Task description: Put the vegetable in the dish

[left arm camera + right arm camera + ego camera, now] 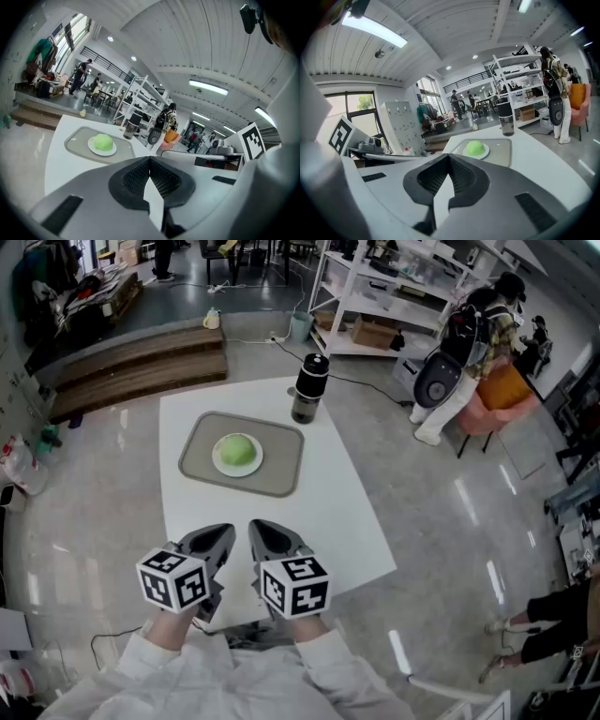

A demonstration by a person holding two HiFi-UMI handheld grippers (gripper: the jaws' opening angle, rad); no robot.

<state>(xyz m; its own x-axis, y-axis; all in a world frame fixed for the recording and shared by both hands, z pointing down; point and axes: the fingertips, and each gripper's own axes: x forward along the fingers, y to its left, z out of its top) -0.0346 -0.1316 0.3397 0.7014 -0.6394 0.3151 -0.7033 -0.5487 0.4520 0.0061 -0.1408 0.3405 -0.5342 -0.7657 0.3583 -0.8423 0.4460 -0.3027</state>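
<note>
- Open workshop with a glossy grey floor. A white table (337, 521) stands mid-frame, with shelving (375, 282) behind it.
- Left gripper (228, 532): jaws fully closed and empty. Its own view shows the pads (140, 176) meeting in one seam.
- Right gripper (256, 527): also closed tight, with nothing between its pads (461, 176).
- Both grippers sit side by side over the table's near edge. The tips are close but not touching, and they point away from the person with a slight downward tilt.
- Left hand (173, 620) and right hand (302, 622) grip just behind the marker cubes. Pale sleeves come up from the bottom of the frame.
- Vegetable (236, 449): round and green, resting on the white dish (221, 465).
- The dish is on a grey tray (281, 474) on the table's far half, well apart from both grippers.
- A dark bottle (308, 388) stands upright just beyond the tray's far right corner.
</note>
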